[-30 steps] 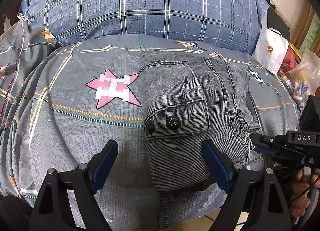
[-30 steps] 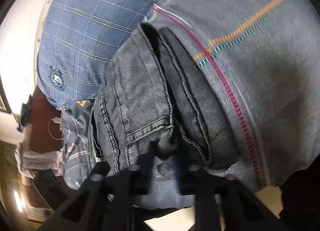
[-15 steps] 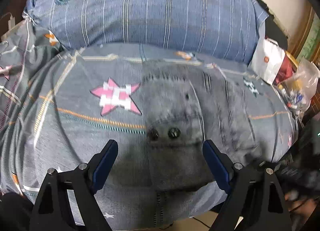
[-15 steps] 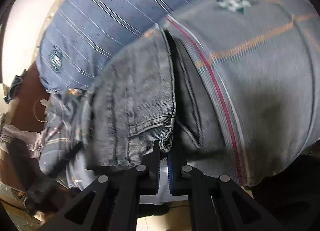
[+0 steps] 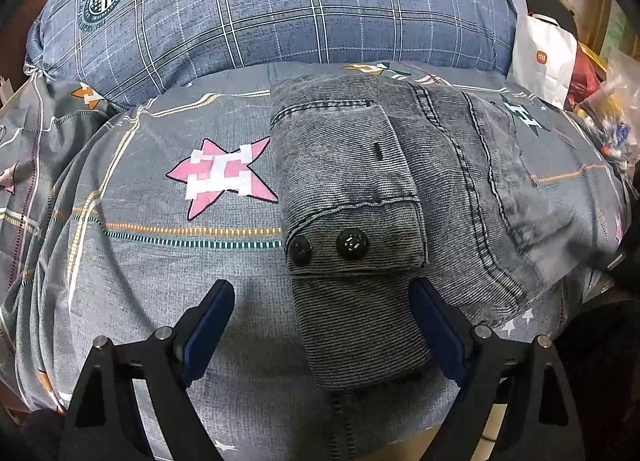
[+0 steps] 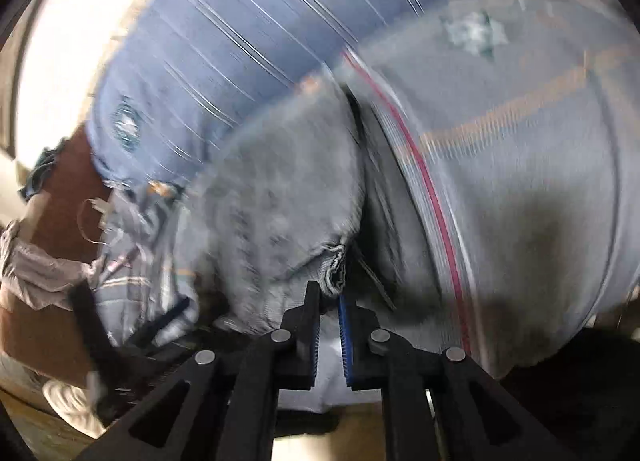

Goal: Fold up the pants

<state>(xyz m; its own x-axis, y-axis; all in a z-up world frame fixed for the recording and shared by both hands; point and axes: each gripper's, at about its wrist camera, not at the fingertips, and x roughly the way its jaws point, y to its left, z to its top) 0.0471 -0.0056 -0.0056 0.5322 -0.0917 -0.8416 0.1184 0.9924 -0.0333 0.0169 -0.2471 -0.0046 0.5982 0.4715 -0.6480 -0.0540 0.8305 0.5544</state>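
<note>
Folded grey corduroy pants (image 5: 360,189) with two black buttons lie on the grey patterned bedsheet (image 5: 120,261). My left gripper (image 5: 322,317) hovers over their near end, its jaws wide and still opening. The narrow near fold lies between the blue pads (image 5: 434,325) untouched. In the blurred right wrist view, my right gripper (image 6: 328,295) sits at the pants' (image 6: 272,221) side edge. Its jaws are opening, with a narrow gap showing. A bunched hem corner (image 6: 335,269) rests just at the fingertips, and the pads do not press on it.
A large blue plaid pillow (image 5: 280,9) lies behind the pants. A white paper bag (image 5: 544,57) and a clear plastic bag of small items (image 5: 616,117) stand at the right. The bed's near edge drops off just below both grippers.
The right gripper has drawn back and up from deep in the pants' fold to the hem's tip, and its jaws have parted slightly. It has left the left wrist view.
</note>
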